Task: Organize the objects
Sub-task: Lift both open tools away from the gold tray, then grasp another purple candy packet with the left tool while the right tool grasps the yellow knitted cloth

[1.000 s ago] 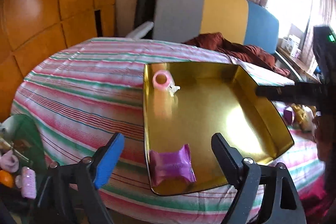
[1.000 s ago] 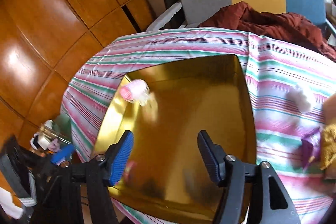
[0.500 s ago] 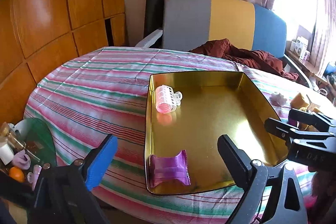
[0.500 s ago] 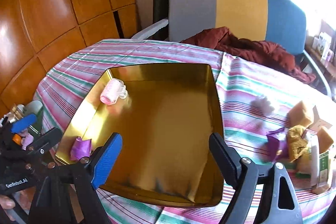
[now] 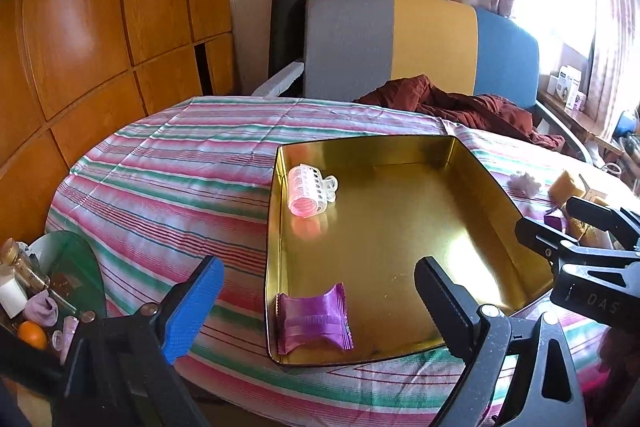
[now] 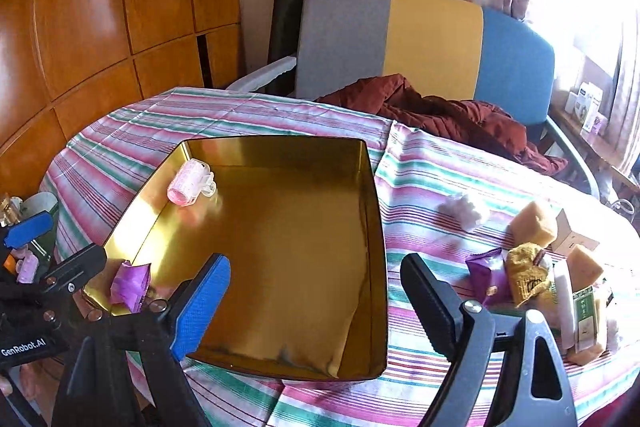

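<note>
Both hand-held grippers are angled down at the bench, poised over the near edge of the gold tin tray [image 5: 472, 163].

Left hand-held gripper [image 5: 320, 301]: jaws wide apart and just been opening, nothing between the pads. It sits at the tray's near-left corner, with the purple wrapped packet [image 5: 314, 321] just ahead of it inside the tray.

Right hand-held gripper [image 6: 316, 297]: jaws also spread and just been opening, empty, over the tray's near-right wall.

Tray contents: 1 pink hair roller [image 5: 306, 189] with a clear clip at 11 o'clock in the tray, 1 purple packet at 7 o'clock. Two items total, well apart.

View differences:
- The left wrist view shows the whole packet flat on the tray floor. In the right wrist view it is only partly seen behind the other tool's arm.
- The right wrist view shows the loose pile on the striped cloth [image 6: 420, 171] at 3 o'clock of the tray: 1 white fluffy clump [image 6: 464, 211], 1 purple wrapper [image 6: 486, 275], tan sponge-like blocks [image 6: 532, 223] (at least 2), 1 yellow crinkled packet [image 6: 524, 275], 1 green-labelled pack [image 6: 586, 315]. In the left view most of this is hidden behind the right tool.
- The left view shows a side stand [image 5: 76, 259] at 8 o'clock with small jars and an orange.

Chair with a dark red garment [image 6: 440, 111] at 12 o'clock.
</note>
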Available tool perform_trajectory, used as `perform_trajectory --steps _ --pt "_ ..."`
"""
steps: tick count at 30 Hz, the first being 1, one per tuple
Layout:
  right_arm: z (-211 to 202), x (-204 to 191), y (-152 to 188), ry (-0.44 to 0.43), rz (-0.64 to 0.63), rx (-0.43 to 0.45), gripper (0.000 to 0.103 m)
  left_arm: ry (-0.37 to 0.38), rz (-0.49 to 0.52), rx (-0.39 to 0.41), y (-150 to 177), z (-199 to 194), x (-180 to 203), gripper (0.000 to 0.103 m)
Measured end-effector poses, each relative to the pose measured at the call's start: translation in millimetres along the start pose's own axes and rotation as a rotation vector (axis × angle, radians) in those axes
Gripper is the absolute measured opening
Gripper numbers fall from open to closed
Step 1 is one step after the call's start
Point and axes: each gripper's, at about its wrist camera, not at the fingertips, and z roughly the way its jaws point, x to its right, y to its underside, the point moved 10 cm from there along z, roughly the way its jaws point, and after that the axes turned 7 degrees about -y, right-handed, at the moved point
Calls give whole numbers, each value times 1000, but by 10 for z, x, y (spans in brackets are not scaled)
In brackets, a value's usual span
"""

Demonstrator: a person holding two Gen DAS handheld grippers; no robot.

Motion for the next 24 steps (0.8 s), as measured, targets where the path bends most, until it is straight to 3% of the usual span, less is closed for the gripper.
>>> perform_trajectory --steps 11,15,24 --pt "9 174 64 30 15 -4 89 9 27 4 25 -16 91 99" --pt "19 316 110 42 41 -13 89 53 35 6 36 -38 168 99" --pt "-61 980 308 118 148 -38 89 88 69 5 -26 -31 407 99"
